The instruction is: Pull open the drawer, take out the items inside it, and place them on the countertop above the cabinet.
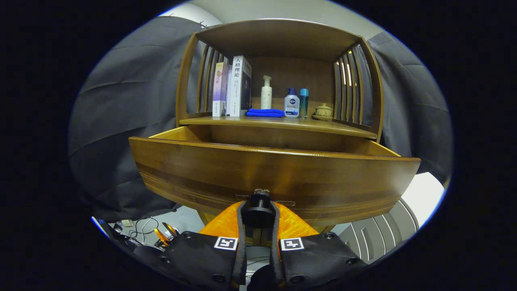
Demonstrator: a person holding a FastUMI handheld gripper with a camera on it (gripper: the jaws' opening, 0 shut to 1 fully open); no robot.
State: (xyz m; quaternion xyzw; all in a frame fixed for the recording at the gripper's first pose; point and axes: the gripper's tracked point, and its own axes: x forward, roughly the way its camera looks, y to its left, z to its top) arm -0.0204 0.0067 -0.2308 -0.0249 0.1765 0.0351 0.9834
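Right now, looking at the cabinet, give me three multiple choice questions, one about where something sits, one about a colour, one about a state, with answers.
1. Where does the folded cloth lie?
A. on the countertop, in front of the white pump bottle
B. on the floor
C. on top of the books

2. What colour is that cloth?
A. red
B. blue
C. white

3. How does the drawer stand?
A. fully shut
B. taken off the cabinet
C. pulled open, its knob between the gripper fingers

Answers: 1 A, the cloth lies on the countertop right before the bottle. 2 B, it is plainly blue. 3 C, the drawer front juts out under the countertop and both fingers close on the knob.
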